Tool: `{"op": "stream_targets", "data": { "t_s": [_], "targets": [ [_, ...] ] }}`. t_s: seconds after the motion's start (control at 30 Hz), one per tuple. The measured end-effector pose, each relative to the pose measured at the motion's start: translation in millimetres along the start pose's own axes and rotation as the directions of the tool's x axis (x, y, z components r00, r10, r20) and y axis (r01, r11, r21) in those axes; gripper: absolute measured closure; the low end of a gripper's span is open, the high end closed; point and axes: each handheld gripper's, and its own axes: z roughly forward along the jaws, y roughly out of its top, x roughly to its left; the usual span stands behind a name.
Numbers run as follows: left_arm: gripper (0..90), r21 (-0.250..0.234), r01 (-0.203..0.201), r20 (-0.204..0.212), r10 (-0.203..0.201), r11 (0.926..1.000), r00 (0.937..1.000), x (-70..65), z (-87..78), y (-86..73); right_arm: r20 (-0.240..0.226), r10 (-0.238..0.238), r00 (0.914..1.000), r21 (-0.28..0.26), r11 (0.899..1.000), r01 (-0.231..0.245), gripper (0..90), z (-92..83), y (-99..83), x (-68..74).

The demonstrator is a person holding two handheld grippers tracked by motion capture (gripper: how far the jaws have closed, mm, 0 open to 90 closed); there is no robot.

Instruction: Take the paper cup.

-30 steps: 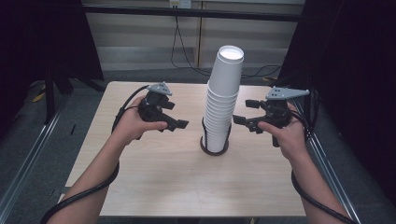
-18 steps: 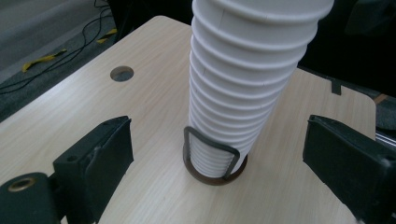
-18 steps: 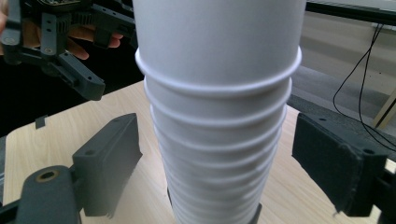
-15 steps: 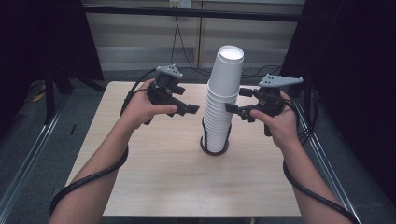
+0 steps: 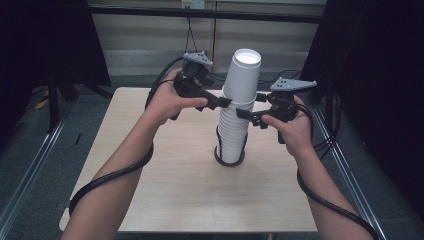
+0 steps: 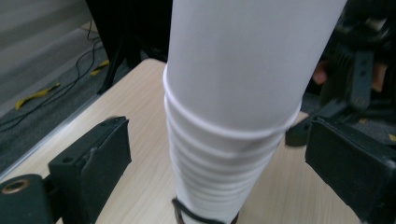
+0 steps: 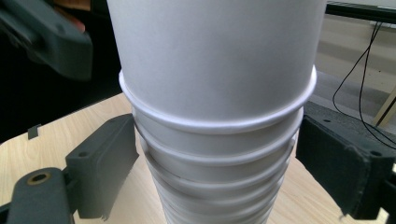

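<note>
Two open grippers, left [image 5: 226,102] and right [image 5: 241,114], jaws just widened, bracketing without touching the inverted paper cup stack [image 5: 234,125] near its top, seemingly to separate the top cup [image 5: 243,75].

One stack of cups [image 5: 235,115], two grippers, one table [image 5: 165,200].
</note>
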Motion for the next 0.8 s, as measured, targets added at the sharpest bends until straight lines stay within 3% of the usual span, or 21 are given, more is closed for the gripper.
{"op": "stream_targets", "data": {
  "t_s": [0.3,0.53,0.8],
  "targets": [
    [1.9,-0.028,-0.016,-0.005,0.016,0.9995,0.9999,-5.1,15.3,17.4,0.0,-0.008,1.0,0.002,1.0,0.008,11.9,0.6,1.0,0.5],
    [0.8,-0.049,-0.004,-0.011,0.004,0.9988,0.9999,-4.5,28.1,18.0,-0.002,-0.013,0.9999,0.001,1.0,0.013,11.7,0.8,1.1,0.0],
    [0.7,-0.047,-0.028,-0.009,0.028,0.9985,0.9996,-6.2,40.8,19.2,-0.003,-0.018,0.9998,-0.001,1.0,0.018,11.6,0.8,1.0,-0.3]
  ]
}}
